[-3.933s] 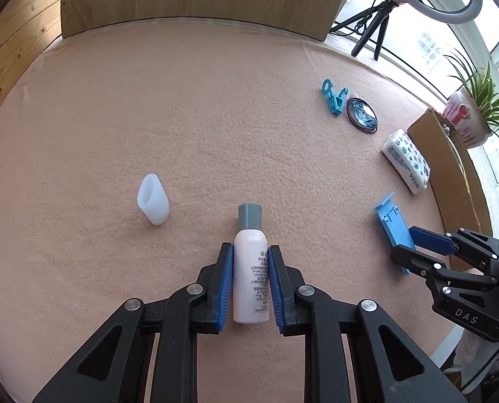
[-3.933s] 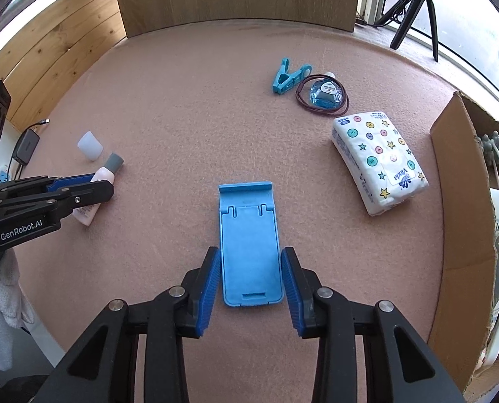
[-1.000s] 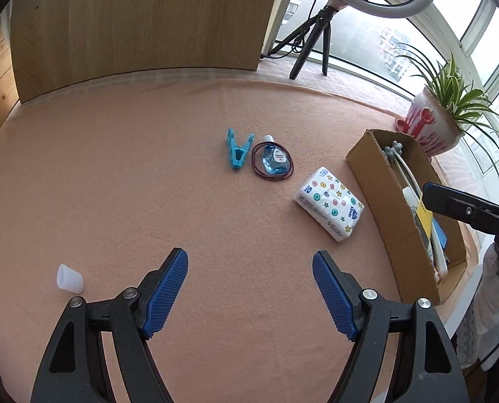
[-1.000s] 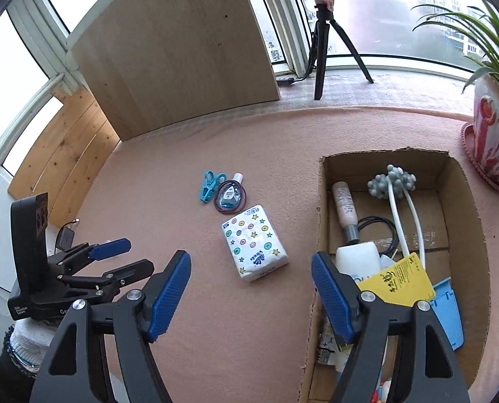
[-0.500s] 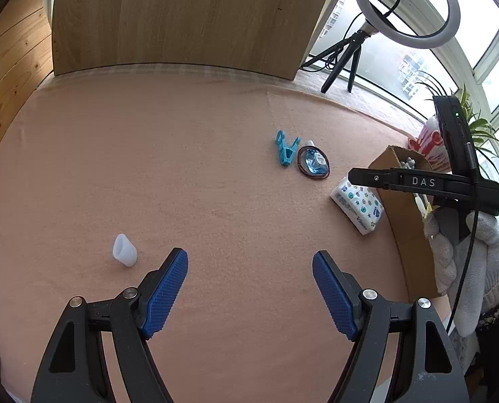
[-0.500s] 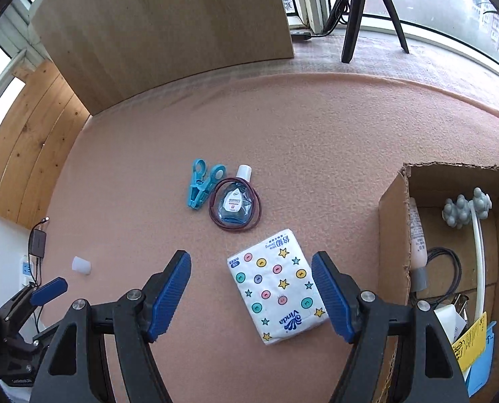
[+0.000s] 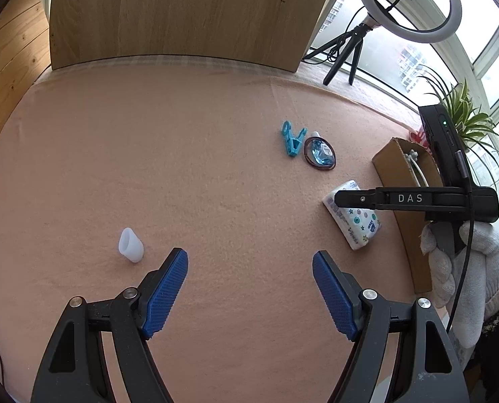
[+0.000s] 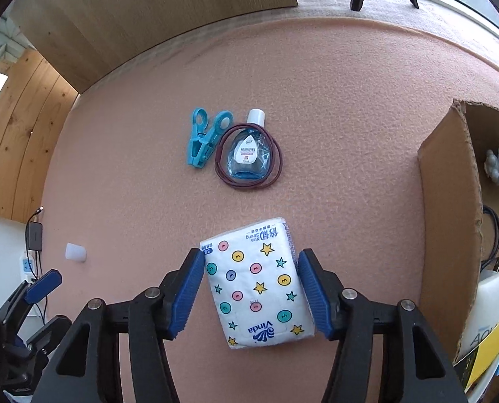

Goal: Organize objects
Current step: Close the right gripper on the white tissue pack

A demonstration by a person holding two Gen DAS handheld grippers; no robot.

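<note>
I see the pink felt mat (image 8: 333, 77) covering the table, everything laid out on it. Landmark is the cardboard box (image 8: 451, 208) on the mat's right edge, already holding a white bottle, a yellow leaflet and a long-handled massager.

Tissue pack (image 8: 257, 285), white with coloured dots and stars, lies flat on the mat just left of the box. My right gripper (image 8: 251, 283) straddles it: jaws have just been narrowing, pack sits between the blue pads, left pad about at its edge, a sliver of gap showing on the right, so not clamped.

Left gripper (image 7: 249, 290) is well left of the box, jaws wide, only bare mat between them.

Further from the box than the pack: blue eye-drop bottle (image 8: 247, 159) lying inside a maroon hair tie (image 8: 279, 158), teal clothes peg (image 8: 204, 141) touching the tie's far side.

Small translucent white cap (image 7: 131, 245) is farthest from the box, just beside the left gripper's left finger.
</note>
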